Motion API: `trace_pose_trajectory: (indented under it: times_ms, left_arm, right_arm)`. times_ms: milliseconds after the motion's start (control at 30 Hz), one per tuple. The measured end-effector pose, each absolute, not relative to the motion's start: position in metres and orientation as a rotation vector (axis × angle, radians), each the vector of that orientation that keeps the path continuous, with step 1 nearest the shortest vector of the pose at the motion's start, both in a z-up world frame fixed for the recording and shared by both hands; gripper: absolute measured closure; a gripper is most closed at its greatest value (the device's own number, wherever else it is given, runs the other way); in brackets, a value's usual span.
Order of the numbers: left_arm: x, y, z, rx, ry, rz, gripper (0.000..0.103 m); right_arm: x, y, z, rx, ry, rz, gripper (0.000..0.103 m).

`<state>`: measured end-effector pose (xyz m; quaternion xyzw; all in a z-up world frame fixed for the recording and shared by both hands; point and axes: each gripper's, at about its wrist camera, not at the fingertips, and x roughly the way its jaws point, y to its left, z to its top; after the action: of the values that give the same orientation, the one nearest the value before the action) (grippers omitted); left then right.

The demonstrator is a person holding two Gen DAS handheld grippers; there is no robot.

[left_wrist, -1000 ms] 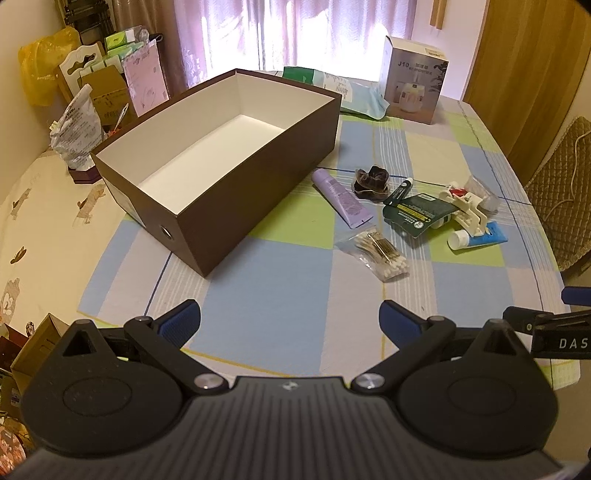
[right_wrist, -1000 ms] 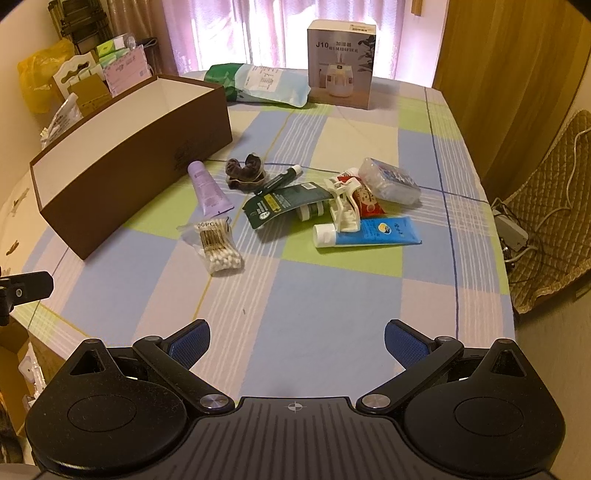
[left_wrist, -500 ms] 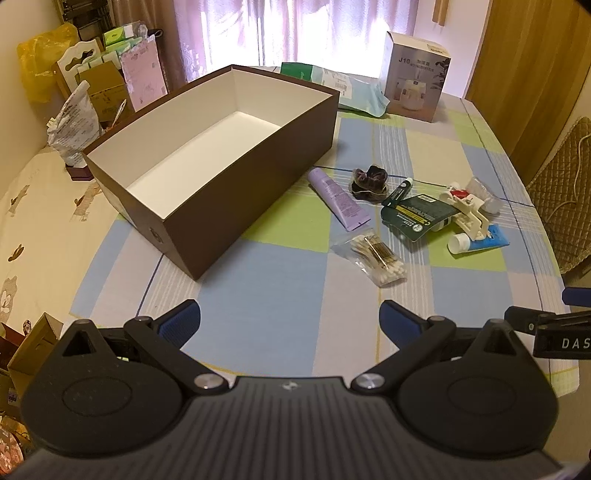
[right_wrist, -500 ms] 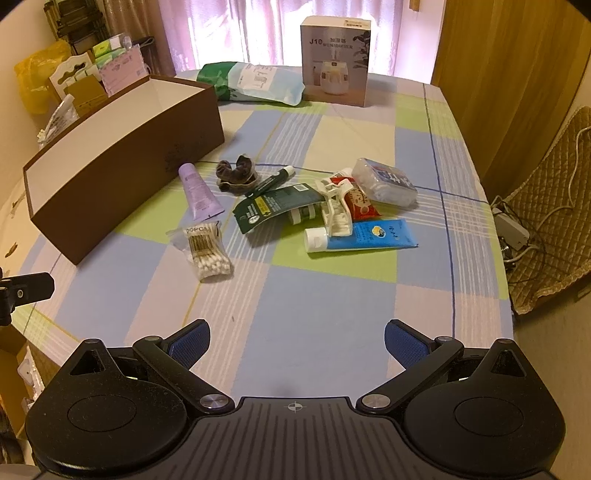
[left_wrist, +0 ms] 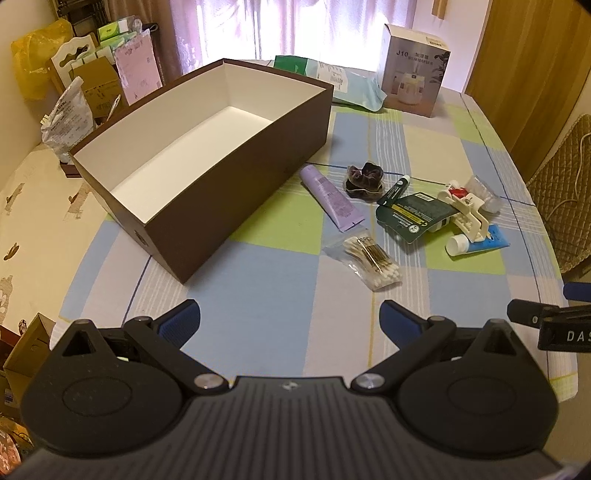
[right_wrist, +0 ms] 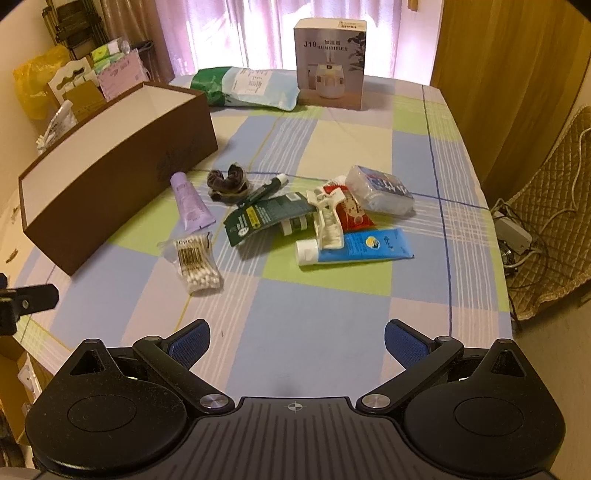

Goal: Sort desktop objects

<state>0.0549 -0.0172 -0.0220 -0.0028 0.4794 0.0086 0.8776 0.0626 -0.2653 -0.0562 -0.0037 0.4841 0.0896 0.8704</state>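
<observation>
Checked tablecloth [right_wrist: 325, 310] on a table, left gripper [left_wrist: 288, 317] wide open holding nothing, right gripper [right_wrist: 295, 338] wide open holding nothing, brown box [left_wrist: 236, 192] near the left edge, white inside, nothing in it

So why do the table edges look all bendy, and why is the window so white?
Left wrist view: the fisheye lens curves the table and the brown box; the curtained window is overexposed, a white glare. Right wrist view: same bending, strongest near the corners, which go dark; the window glows pinkish-white, and the humidifier box stands backlit but readable.
</observation>
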Motion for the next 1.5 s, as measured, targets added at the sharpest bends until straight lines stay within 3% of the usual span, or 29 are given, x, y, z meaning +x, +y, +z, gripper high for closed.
trace_pose_trajectory:
  times_ms: [1000, 1500]
  left_arm:
    - [0.115, -0.073, -0.078, -0.004, 1.054, -0.093, 0.003]
    - [0.147, -0.091, -0.115, -0.065, 1.102, -0.075, 0.012]
  right_arm:
    - [0.115, -0.353, -0.096, 0.081, 0.896, 0.202, 0.000]
    - [0.158, -0.385, -0.116, 0.130, 0.959, 0.204, 0.000]
